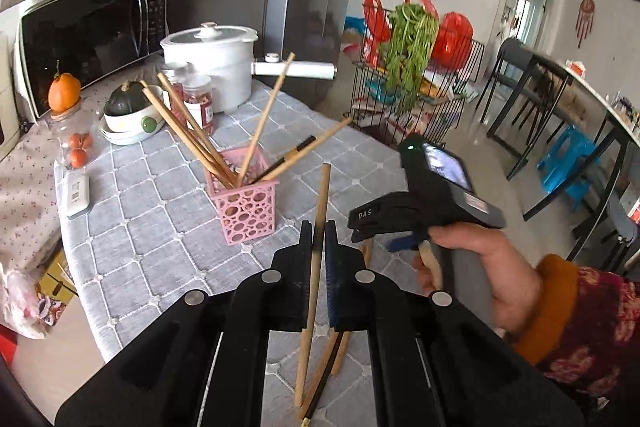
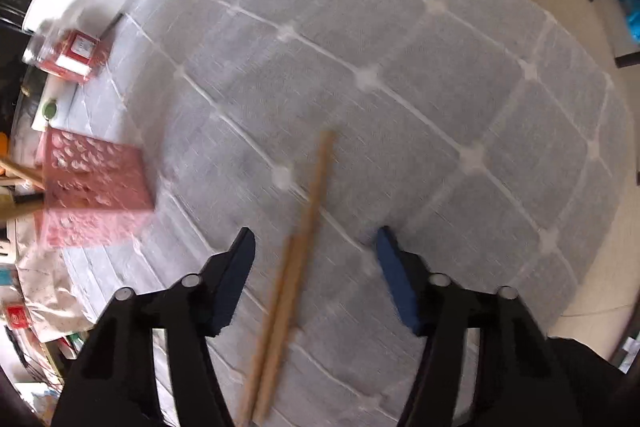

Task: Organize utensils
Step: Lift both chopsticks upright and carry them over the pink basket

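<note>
The chopstick [image 1: 318, 255] in the left tool [image 1: 319, 231] is sitting clamped between the two pads, which are standing almost fully together on its thin wooden shaft. Its long axis is running close to upright in the left wrist view, tip rising above the pads and tail hanging below them. The pink basket [image 1: 246, 205] is lying ahead and to the left of that tool, near it, so by my reading the coming move is turning on tilting the stick over the basket's open top and feeding it in end first. Several chopsticks [image 1: 188, 131] are already leaning in it, splayed outward.

Two more loose chopsticks [image 2: 298, 259] are lying flat on the bench [image 2: 400, 39], side by side and touching along part of their length. The right tool [image 2: 316, 239] is pointing steeply down over them, its jaws standing partly apart with the pair between them; the pads are not pressing on the wood, so nothing is gripped. The right hand [image 1: 472, 263] is the nearer one to this pair.

The sticks are slender, round and pale, one with a dark section. The basket is rigid plastic, square, pierced with round holes. The bench cover is a soft grey quilted cloth with a pale grid.
</note>
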Available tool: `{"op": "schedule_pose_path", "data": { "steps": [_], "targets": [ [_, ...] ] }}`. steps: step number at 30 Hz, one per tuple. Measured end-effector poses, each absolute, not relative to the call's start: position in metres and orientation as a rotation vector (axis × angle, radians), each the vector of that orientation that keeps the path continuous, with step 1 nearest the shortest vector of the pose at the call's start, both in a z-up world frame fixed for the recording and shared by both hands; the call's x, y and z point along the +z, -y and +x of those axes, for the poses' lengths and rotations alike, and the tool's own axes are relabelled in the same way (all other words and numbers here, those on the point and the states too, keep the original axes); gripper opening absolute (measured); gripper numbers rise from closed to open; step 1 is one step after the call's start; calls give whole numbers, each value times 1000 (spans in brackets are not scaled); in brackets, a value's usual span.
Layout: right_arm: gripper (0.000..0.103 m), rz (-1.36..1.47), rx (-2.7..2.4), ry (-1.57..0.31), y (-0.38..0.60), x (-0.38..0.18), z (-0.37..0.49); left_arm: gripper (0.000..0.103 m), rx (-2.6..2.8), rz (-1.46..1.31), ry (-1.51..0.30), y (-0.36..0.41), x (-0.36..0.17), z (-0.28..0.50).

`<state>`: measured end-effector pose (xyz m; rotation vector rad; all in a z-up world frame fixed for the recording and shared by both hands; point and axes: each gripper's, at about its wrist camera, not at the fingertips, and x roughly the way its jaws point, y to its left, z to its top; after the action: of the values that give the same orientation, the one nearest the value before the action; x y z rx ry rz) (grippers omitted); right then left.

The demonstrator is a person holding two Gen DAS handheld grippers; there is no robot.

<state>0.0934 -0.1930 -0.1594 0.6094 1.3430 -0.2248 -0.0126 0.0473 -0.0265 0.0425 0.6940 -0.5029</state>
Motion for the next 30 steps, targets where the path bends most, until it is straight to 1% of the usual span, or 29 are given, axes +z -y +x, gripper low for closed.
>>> {"op": "schedule_pose_path", "data": {
  "steps": [1, 2, 3, 7, 9, 19, 25, 30],
  "targets": [
    [32, 601, -261, -1340, 194, -160, 97, 5, -503, 38, -689, -50, -24, -14],
    [17, 610, -275, -1326, 196, -159, 98, 5, -503, 32, -682, -52, -22, -14],
    [8, 608, -292, -1324, 197, -161, 100, 5, -502, 29, -678, -54, -21, -16],
    [7, 663, -278, -1283, 207, -163, 94, 5, -492, 15, -662, -62, -15, -18],
    [6, 702, -253, -1219, 215, -152, 80, 5, -490, 7, -647, -66, -10, -21],
    [6, 638, -72, -947, 221, -49, -6, 5, -443, -60, -567, -86, 12, -37],
    [6, 585, 12, -832, 221, 9, -35, 5, -384, -112, -558, -97, 17, -43],
    [6, 561, 71, -758, 219, 57, -46, 5, -337, -133, -527, -105, 36, -44]
  ]
}}
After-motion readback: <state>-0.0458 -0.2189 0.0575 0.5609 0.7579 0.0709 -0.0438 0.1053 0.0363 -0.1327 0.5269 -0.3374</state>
